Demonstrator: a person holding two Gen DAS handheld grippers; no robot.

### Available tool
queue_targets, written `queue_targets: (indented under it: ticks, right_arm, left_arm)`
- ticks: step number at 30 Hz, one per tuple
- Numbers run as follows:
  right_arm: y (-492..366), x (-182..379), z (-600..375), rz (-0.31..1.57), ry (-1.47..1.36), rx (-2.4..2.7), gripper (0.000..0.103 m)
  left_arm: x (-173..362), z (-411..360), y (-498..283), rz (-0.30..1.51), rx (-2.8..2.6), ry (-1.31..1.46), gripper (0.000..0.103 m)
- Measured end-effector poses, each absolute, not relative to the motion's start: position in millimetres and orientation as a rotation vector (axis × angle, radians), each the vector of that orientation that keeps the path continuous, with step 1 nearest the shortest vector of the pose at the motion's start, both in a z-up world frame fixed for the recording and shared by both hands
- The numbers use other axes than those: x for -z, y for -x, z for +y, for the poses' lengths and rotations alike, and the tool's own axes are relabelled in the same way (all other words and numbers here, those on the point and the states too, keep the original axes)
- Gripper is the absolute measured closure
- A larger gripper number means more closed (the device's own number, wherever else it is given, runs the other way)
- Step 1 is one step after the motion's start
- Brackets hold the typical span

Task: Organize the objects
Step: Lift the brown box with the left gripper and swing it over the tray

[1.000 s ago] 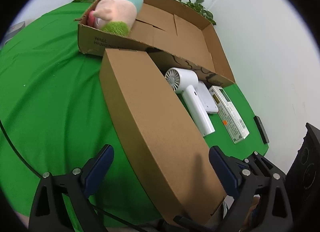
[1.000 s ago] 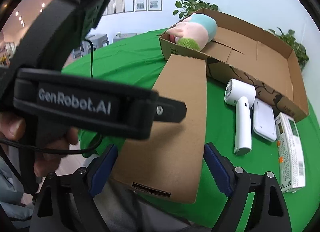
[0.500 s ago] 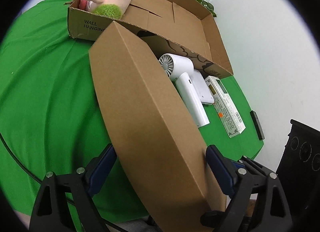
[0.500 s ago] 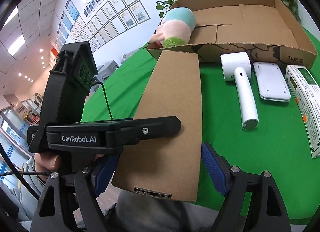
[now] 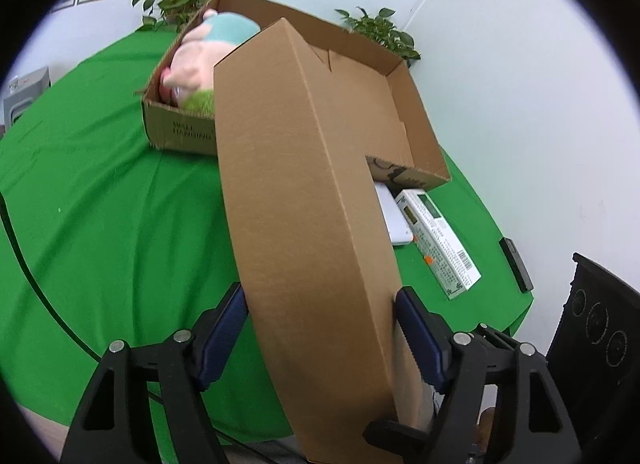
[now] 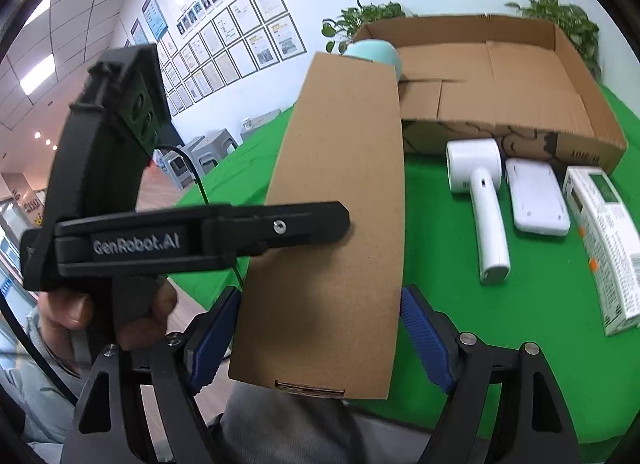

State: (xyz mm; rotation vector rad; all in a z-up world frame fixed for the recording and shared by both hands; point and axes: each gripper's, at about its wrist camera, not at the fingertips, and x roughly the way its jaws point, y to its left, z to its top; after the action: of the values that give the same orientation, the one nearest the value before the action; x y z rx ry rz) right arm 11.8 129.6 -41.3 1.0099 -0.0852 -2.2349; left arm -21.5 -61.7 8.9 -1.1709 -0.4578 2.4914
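While both grippers clamp one long carton point(image 5: 304, 200) (tilted), three white items beside.

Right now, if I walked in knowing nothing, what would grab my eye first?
A long flat brown cardboard box fills the foreground, lying between the jaws of both handheld grippers, the left ones closing on it. Behind it, on the bright green tablecloth, sits a wide open cardboard tray with a pink and mint plush toy in one end.

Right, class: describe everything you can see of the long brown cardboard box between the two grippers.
The long cardboard box is plain brown corrugated card, closed, flat and narrow. Its near end sits between the blue pads of the left gripper, whose jaws are closing, and of the right gripper. It slants above the green tablecloth.
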Motion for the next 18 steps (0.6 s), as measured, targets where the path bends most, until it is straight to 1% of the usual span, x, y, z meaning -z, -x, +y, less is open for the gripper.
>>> queue_targets:
  ticks: [3, 9, 13, 18]
  right_arm:
    - [-10.7, 30.1, 128.9, -0.074, -0.965, 2.272, 0.025]
    - [11.9, 6.5, 128.5, -0.054, -0.879, 2.362, 0.025]
    - [31.1, -14.3, 126.8, -0.018, -0.819, 2.408, 0.026]
    - [62.8, -41.7, 123.7, 0.002, -0.741, 2.439, 0.026]
  left_arm:
    - [-20.8, -60.1, 25.3, -0.429, -2.505, 1.131, 0.029]
    - [-58.8, -45.6, 48.1, -0.269, -2.560, 1.017, 0.030]
    - [-80.2, -38.1, 61.8, -0.220, -2.592, 0.930, 0.031]
    - [-105.0, -43.2, 82.0, -0.209, -2.608, 0.868, 0.031]
